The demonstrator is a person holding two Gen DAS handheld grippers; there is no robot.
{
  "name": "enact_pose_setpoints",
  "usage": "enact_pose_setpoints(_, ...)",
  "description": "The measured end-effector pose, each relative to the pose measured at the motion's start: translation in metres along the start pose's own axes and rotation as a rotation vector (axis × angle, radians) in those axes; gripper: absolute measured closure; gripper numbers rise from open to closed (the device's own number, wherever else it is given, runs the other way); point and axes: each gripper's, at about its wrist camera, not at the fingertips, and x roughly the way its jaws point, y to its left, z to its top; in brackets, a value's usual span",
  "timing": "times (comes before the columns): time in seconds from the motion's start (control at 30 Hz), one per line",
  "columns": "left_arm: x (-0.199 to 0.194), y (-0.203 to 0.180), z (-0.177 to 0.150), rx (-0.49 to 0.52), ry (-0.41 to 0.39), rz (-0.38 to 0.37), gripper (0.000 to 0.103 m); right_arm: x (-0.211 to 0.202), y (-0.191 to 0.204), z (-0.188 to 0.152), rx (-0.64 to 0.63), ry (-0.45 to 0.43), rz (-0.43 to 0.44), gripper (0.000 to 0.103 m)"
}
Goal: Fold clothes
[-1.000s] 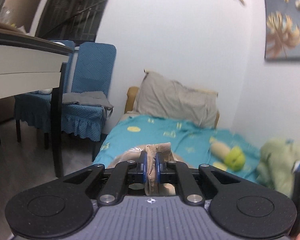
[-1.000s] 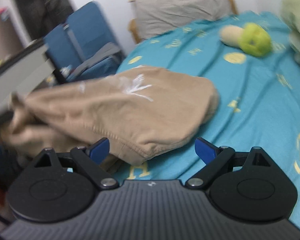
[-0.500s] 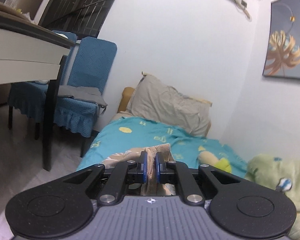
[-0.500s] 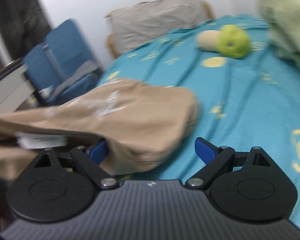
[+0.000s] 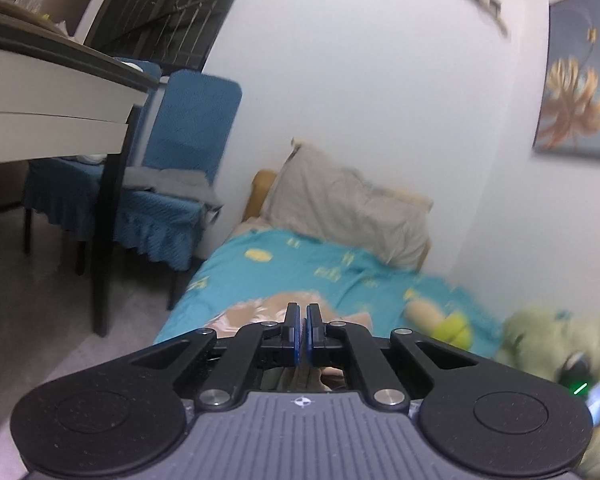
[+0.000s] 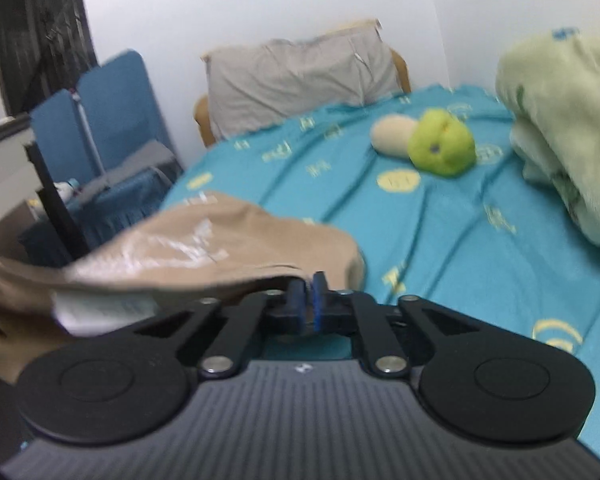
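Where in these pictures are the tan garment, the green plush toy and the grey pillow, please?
tan garment [image 6: 236,240]: right wrist view, on its printed upper side.
green plush toy [image 6: 442,148]: right wrist view, on its round green head.
grey pillow [image 6: 300,76]: right wrist view, on the middle of its front.

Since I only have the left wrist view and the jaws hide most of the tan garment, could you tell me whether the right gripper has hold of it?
Observer: Yes, the right gripper has its jaws shut on the near edge of the tan garment.
Operator: Thank you. Does the cloth lie flat on the bed?
Observer: No, its left side hangs raised and runs out of the picture's left edge.
Operator: Is anything showing underneath?
Observer: A white label shows under the raised edge.
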Motion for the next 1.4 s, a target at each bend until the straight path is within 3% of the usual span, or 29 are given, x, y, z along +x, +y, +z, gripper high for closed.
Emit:
enact_pose_setpoints(0.2, 0.031, 0.004, -0.026, 0.096, 0.208, 0.113, 0.097, -0.012, 0.006, 0.013, -0.01, -0.037, 0.069, 0.099)
enact_pose_setpoints(0.33, 0.037, 0.007, -0.039, 0.145, 0.312, 0.146, 0.092, -0.02, 0.014, 0.019, -0.031, -0.053, 0.119, 0.099)
enact_pose_setpoints(0.4, 0.029, 0.004, -0.042, 0.179, 0.306, 0.164, 0.084, -0.023, 0.017, 0.022, -0.031, -0.058, 0.146, 0.099)
enact_pose_setpoints(0.47, 0.022, -0.004, -0.045, 0.208, 0.305, 0.157, 0.058, -0.026, 0.019, 0.024, -0.03, -0.06, 0.166, 0.099)
enact_pose_setpoints(0.73, 0.022, -0.037, -0.064, 0.354, 0.299, 0.085, 0.025, -0.028, 0.019, 0.03, 0.005, -0.051, 0.186, 0.099)
enact_pose_setpoints(0.9, 0.015, -0.056, -0.07, 0.461, 0.241, 0.038, 0.019, -0.025, 0.014, 0.031, 0.042, -0.031, 0.179, 0.099)
enact_pose_setpoints(1.0, 0.022, -0.063, -0.074, 0.489, 0.221, 0.09, 0.019, -0.025, 0.014, 0.029, 0.04, -0.031, 0.174, 0.099)
enact_pose_setpoints(1.17, 0.057, -0.05, -0.082, 0.45, 0.303, 0.285, 0.019, -0.032, 0.014, 0.03, 0.049, -0.072, 0.165, 0.099)
enact_pose_setpoints(1.33, 0.071, -0.012, -0.075, 0.205, 0.355, 0.427, 0.017, -0.029, 0.01, 0.026, 0.045, -0.067, 0.099, 0.099)
enact_pose_setpoints(1.4, 0.064, -0.001, -0.064, 0.12, 0.303, 0.451, 0.017, -0.024, 0.01, 0.021, 0.031, -0.045, 0.069, 0.099)
